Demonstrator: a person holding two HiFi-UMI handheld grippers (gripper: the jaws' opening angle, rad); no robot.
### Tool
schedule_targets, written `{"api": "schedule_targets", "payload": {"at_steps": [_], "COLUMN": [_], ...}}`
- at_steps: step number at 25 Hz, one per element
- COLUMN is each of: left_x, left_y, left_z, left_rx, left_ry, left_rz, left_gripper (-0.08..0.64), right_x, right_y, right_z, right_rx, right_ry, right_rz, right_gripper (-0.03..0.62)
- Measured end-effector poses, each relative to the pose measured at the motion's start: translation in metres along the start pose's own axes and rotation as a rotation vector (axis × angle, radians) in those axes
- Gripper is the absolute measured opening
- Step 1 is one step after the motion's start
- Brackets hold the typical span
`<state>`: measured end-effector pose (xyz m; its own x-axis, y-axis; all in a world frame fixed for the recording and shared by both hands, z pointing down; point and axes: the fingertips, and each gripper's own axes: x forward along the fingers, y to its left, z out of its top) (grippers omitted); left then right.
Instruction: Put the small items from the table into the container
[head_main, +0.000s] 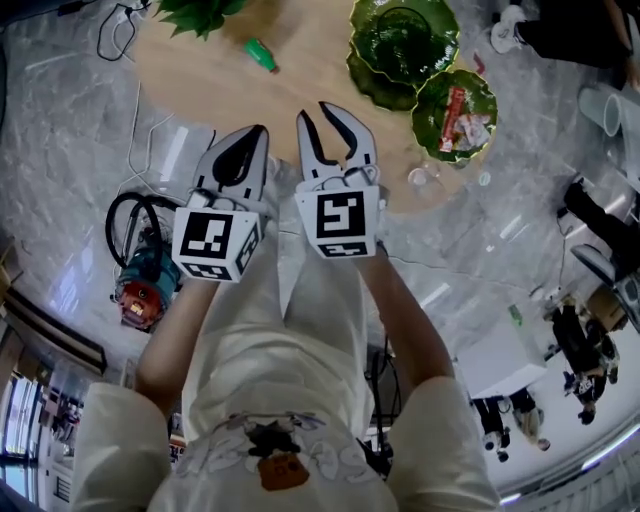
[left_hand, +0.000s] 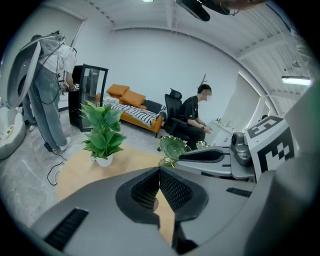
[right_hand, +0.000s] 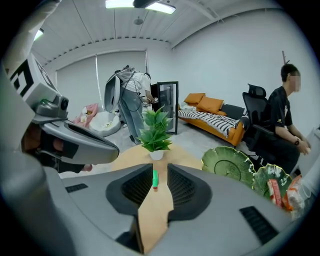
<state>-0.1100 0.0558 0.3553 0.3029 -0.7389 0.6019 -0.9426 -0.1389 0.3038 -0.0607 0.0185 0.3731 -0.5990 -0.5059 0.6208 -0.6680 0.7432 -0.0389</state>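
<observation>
A small green item lies on the round wooden table, far ahead of both grippers; in the right gripper view the green item shows through the gap between the jaws. At the table's right stand a large green leaf-shaped bowl and a smaller green bowl holding snack packets. My left gripper hangs over the table's near edge, jaws shut tip to tip with nothing in them. My right gripper is beside it, open and empty.
A potted plant stands at the table's far side. A clear cup sits near the table's right edge. Cables and a red-and-teal device lie on the marble floor at the left. A person sits beyond the bowls.
</observation>
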Motion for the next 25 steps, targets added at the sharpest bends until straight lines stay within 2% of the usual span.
{"api": "schedule_targets", "payload": {"at_steps": [15, 25], "left_x": [0.006, 0.025], "left_y": [0.068, 0.099], "left_z": [-0.017, -0.046], "left_rx": [-0.082, -0.116], "left_ry": [0.006, 0.031], "left_rz": [0.063, 0.075], "left_gripper": [0.009, 0.009], "right_x": [0.071, 0.115], "right_y": [0.032, 0.036], "right_z": [-0.003, -0.025], "right_rx": [-0.037, -0.028], "right_ry": [0.054, 0.088], "right_rz": [0.063, 0.066], "right_gripper": [0.104, 0.117]}}
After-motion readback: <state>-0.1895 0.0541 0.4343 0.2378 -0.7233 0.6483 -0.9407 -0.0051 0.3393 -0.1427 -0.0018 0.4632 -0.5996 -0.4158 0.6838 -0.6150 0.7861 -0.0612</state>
